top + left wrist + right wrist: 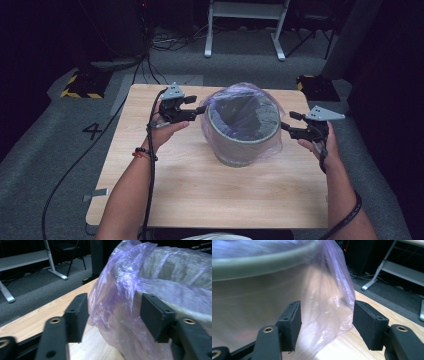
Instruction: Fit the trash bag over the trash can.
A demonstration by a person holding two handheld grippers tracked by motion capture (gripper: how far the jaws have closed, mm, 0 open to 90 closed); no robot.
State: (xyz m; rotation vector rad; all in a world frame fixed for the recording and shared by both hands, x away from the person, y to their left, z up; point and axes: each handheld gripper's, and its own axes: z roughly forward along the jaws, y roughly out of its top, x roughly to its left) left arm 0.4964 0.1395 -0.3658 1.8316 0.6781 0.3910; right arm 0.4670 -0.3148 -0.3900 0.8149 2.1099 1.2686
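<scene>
Purple plastic bag [243, 102] lined the grey bin [243, 142] at frame centre on the worktop [200, 185]; left tool [201, 108] and right tool [285, 126] flanked it, jaws parted, bag film between them, unpinched.

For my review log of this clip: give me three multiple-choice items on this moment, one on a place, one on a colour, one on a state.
1. Where does the bin stand?
A. on the table
B. on the floor
C. on a chair

2. What colour is the bag over the bin?
A. yellow
B. see-through purple
C. solid red

3. How do the left gripper and right gripper stand?
A. both shut on the bag
B. one shut on the bin's rim
C. both open, with bag film between the jaws

Answers: 1 A, the high view shows the bin on the wooden top. 2 B, the film is purple and the bin shows through it. 3 C, in each gripper view the pads stand apart on either side of loose film without pressing on it.
</scene>
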